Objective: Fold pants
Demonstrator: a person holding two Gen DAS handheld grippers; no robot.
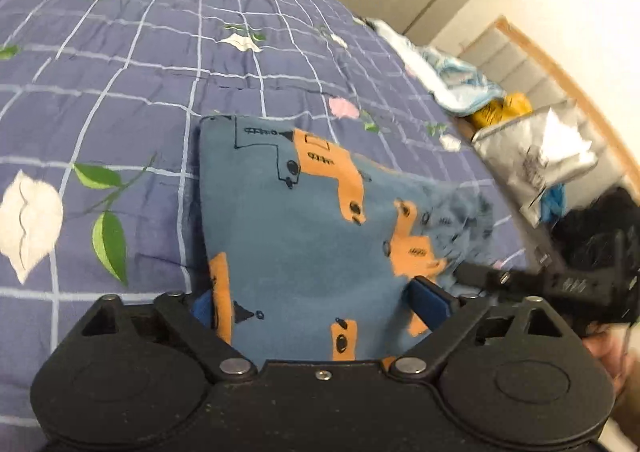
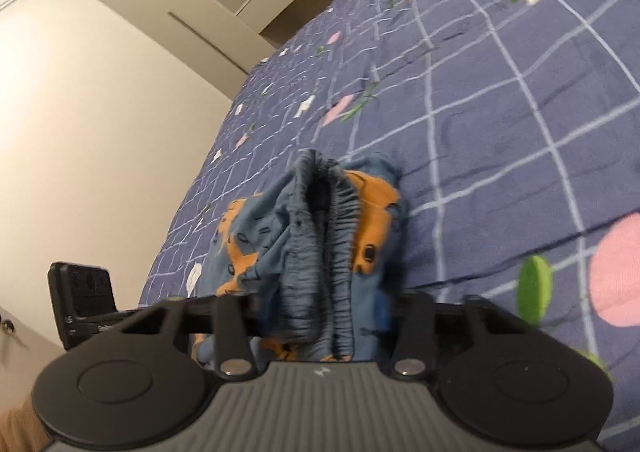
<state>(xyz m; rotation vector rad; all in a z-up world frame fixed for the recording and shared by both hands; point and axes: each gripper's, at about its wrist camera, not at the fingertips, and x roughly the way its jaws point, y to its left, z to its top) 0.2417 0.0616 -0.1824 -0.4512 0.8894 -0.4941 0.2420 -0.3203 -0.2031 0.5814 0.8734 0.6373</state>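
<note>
I have the pants (image 1: 304, 236) pinched in both: left gripper (image 1: 316, 312) closed on the printed leg fabric, right gripper (image 2: 328, 316) closed on the gathered waistband. Cloth stretches ahead of each gripper, raised over the bed (image 1: 120, 71).

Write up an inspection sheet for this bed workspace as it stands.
Surface: purple quilt with white grid and flower print, covering the bed.
Job's things: blue pants with orange print, lifted off the quilt; gathered waistband in the right tongs.
Clutter: light blue cloth, yellow item, silver bag along the far edge of the bed.
Grippers: left tongs and right tongs, each shut on the pants.
Cables: nothing seen.
Surroundings: beige cabinets, pale wall.
</note>
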